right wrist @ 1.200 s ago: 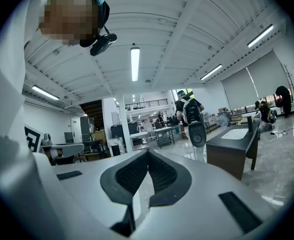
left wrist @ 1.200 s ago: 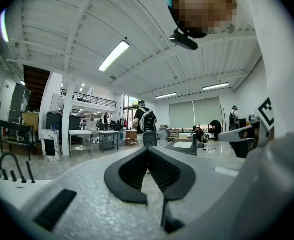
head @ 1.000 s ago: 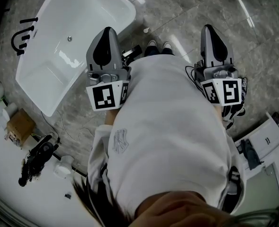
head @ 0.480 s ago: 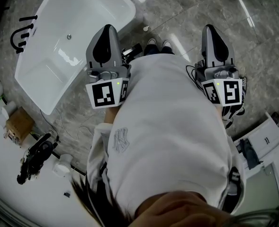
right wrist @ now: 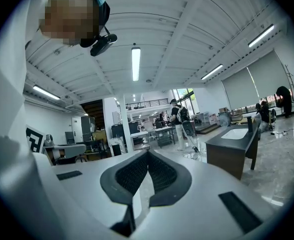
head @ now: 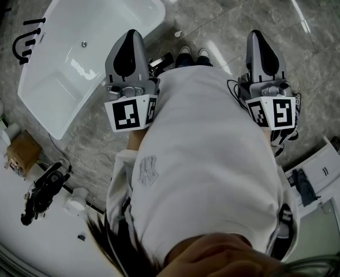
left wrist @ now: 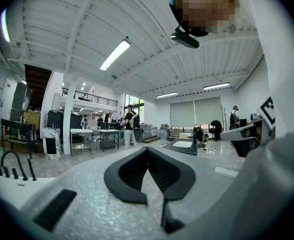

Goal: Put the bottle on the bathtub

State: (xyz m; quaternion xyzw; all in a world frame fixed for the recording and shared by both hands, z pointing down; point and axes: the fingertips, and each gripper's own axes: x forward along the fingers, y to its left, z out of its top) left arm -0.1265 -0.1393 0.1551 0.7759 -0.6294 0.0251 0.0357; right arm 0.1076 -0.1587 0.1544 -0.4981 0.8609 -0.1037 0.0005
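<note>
Head view puts the white bathtub (head: 60, 94) at ten o'clock; I cannot find the bottle, and neither gripper holds it. Left gripper (head: 132, 37) and right gripper (head: 255, 36) are both pressed together, empty. Approaching shut, they would likely topple a bottle onto the glossy marble floor (head: 227, 16) of this open workshop hall.

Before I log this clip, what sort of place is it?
Probably a large open hall, part workshop and part showroom, set up with bathroom fixtures: a freestanding white bathtub on stone-look floor tiles, a dark vanity with a basin, and a high beamed ceiling with strip lights.
</note>
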